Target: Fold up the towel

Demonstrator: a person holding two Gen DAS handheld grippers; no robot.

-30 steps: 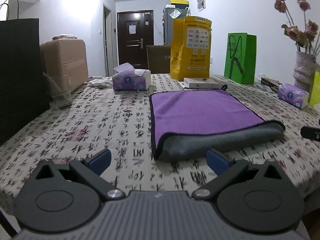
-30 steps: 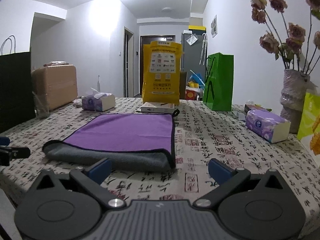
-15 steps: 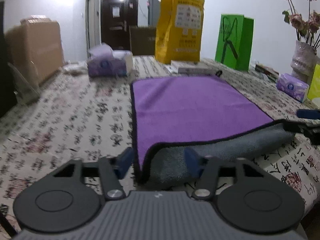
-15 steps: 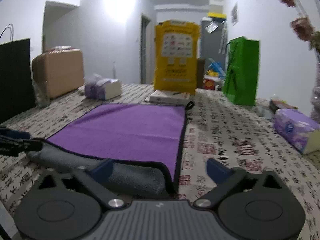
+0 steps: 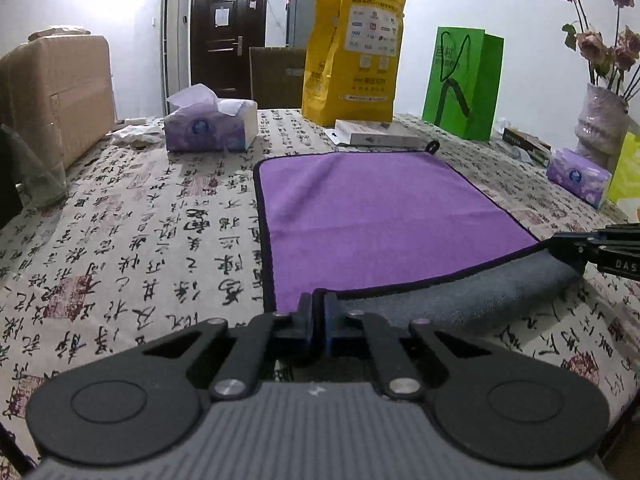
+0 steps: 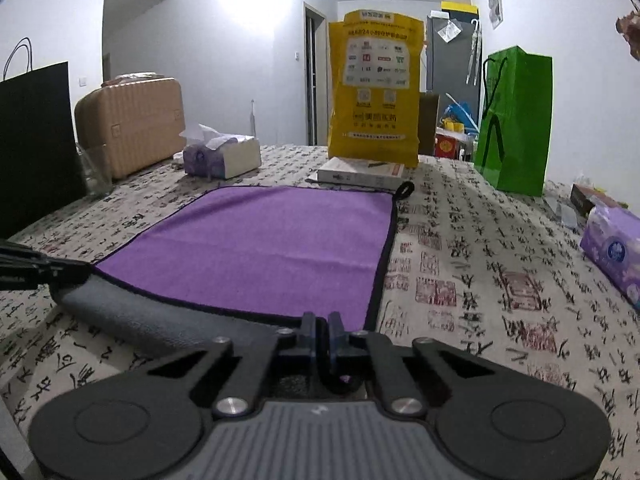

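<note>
A purple towel [image 5: 372, 216] with a grey underside and black hem lies flat on the patterned tablecloth, its near edge curled up to show grey. My left gripper [image 5: 319, 312] is shut on the towel's near left corner. My right gripper [image 6: 323, 328] is shut on the near right corner of the towel [image 6: 264, 248]. The right gripper also shows at the right edge of the left wrist view [image 5: 560, 246], and the left gripper at the left edge of the right wrist view [image 6: 80, 272]. A small hanging loop [image 6: 405, 190] sits at the far right corner.
Beyond the towel lie a flat white box [image 5: 376, 136], a yellow bag [image 5: 354, 52], a green bag [image 5: 464, 80] and a tissue box [image 5: 210, 128]. A second tissue pack [image 5: 578, 176] and a flower vase [image 5: 600, 120] stand right. A tan suitcase [image 6: 132, 124] and black bag [image 6: 34, 140] stand left.
Both grippers moved forward to the towel's near edge and closed, one on each near corner. The near edge now lifts slightly, showing more grey underside.
</note>
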